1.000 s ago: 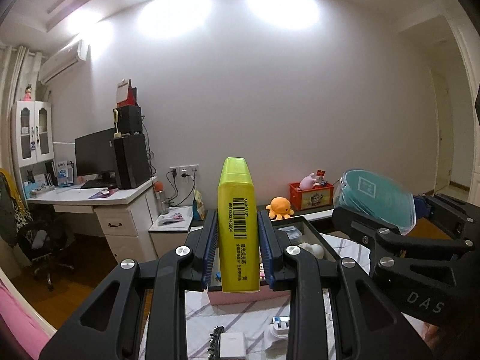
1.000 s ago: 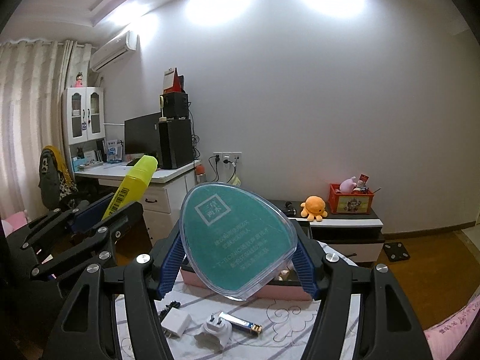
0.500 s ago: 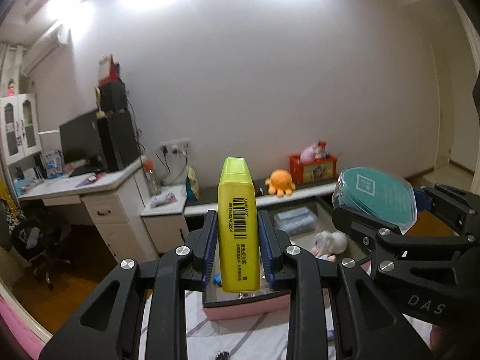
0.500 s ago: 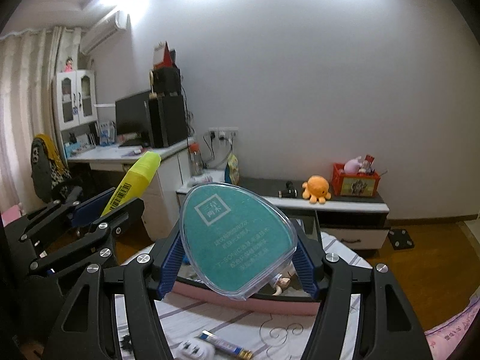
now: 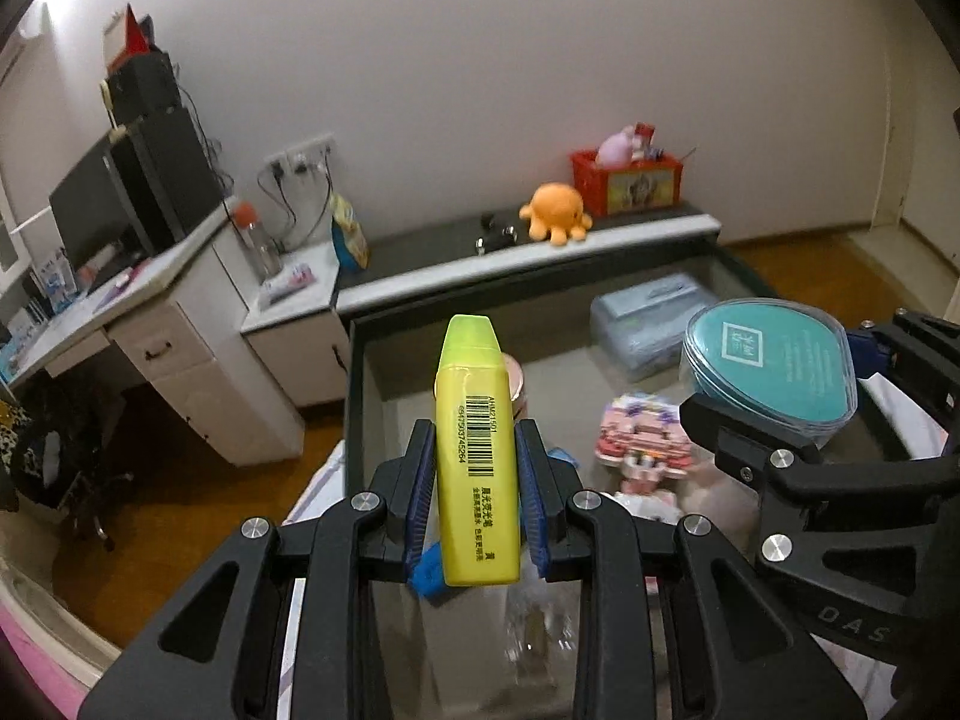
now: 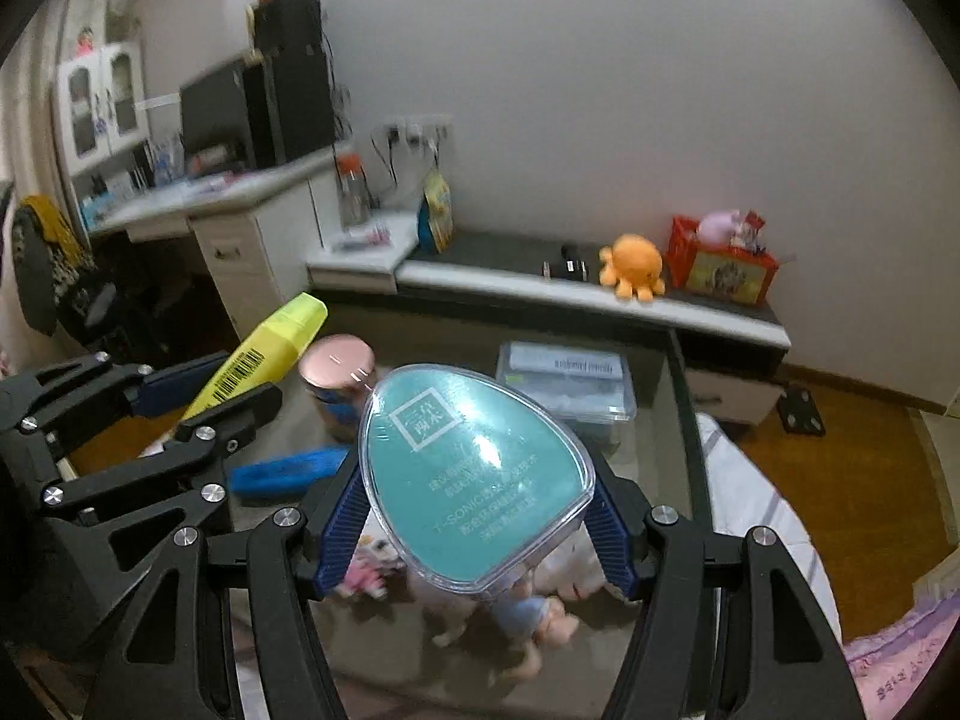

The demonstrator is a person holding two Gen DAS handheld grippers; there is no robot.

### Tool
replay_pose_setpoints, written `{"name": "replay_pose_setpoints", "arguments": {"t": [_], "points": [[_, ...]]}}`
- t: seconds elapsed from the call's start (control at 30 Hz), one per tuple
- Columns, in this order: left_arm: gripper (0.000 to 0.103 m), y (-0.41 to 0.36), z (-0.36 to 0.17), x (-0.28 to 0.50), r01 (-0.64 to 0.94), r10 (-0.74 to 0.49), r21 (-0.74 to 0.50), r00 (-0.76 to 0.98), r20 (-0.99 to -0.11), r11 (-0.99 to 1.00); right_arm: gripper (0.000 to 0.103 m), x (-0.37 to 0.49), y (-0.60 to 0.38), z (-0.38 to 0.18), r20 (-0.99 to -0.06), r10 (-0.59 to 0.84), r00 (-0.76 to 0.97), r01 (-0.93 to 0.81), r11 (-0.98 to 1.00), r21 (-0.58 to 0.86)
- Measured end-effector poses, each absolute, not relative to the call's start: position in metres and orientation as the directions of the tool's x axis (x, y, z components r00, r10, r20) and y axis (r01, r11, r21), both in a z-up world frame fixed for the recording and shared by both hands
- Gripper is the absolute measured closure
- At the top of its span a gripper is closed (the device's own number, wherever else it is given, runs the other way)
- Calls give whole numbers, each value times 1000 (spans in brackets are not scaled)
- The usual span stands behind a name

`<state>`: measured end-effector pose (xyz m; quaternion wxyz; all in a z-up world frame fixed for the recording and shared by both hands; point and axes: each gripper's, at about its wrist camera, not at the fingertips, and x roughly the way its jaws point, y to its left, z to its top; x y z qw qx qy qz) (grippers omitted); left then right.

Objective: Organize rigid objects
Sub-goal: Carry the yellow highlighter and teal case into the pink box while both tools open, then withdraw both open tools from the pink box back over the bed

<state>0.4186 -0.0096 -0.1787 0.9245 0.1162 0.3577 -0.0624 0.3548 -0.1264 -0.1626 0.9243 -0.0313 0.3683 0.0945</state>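
The left gripper [image 5: 477, 495] clamped an upright yellow highlighter [image 5: 477, 456] over the dark box [image 5: 360, 372]. At three o'clock, the right gripper [image 6: 477, 531] pinched a teal case [image 6: 474, 474].

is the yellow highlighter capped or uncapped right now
Capped. The highlighter, clamped in the left gripper, ends in its tapered yellow-green cap, no tip showing.

Black linked tongs [image 5: 477, 495], blue ribbed pads [image 5: 420, 492], silver screws
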Motion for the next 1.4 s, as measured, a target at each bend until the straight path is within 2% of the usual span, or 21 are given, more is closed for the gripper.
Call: {"name": "replay_pose_setpoints", "arguments": {"t": [0.1, 0.27, 0.3, 0.37, 0.43, 0.53, 0.7, 0.97, 1.07, 1.2, 1.4], "points": [[76, -12, -190, 430, 206, -26, 172, 711, -702, 963, 37, 370, -128, -175, -723, 129, 679, -189, 982, -3], [75, -7, -200, 439, 198, -26, 161, 703, -711, 967, 36, 373, -126, -182, -725, 121, 678, -195, 981, -19], [71, -8, -200, 438, 195, -28, 155, 705, -709, 968, 36, 372, -127, -183, -726, 120, 677, -192, 981, -18], [57, -4, -196, 436, 172, -13, 163, 724, -689, 972, 31, 371, -130, -180, -711, 128, 692, -189, 982, -7], [33, -1, -190, 429, 154, -10, 156, 742, -670, 976, 24, 364, -135, -170, -683, 106, 722, -164, 986, -20], [19, 6, -173, 410, 143, -42, 112, 778, -627, 983, 23, 353, -144, -152, -647, 128, 752, -153, 988, 17], [1, 15, -134, 361, 95, -34, 91, 851, -523, 991, 16, 309, -151, -115, -574, 145, 806, -150, 988, 38], [0, 25, -85, 253, 86, -66, 38, 923, -380, 996, 15, 215, -157, -67, -449, 241, 860, -218, 971, 102], [0, 25, -73, 213, 90, -76, 25, 940, -333, 996, 0, 181, -155, -58, -405, 249, 880, -231, 969, 94], [0, 20, -63, 164, 89, -76, 36, 958, -275, 995, 0, 128, -153, -50, -342, 263, 902, -251, 965, 82], [0, 16, -56, 107, 42, -28, 59, 975, -220, 997, 0, 75, -151, -41, -284, 210, 936, -207, 978, 39]]}}
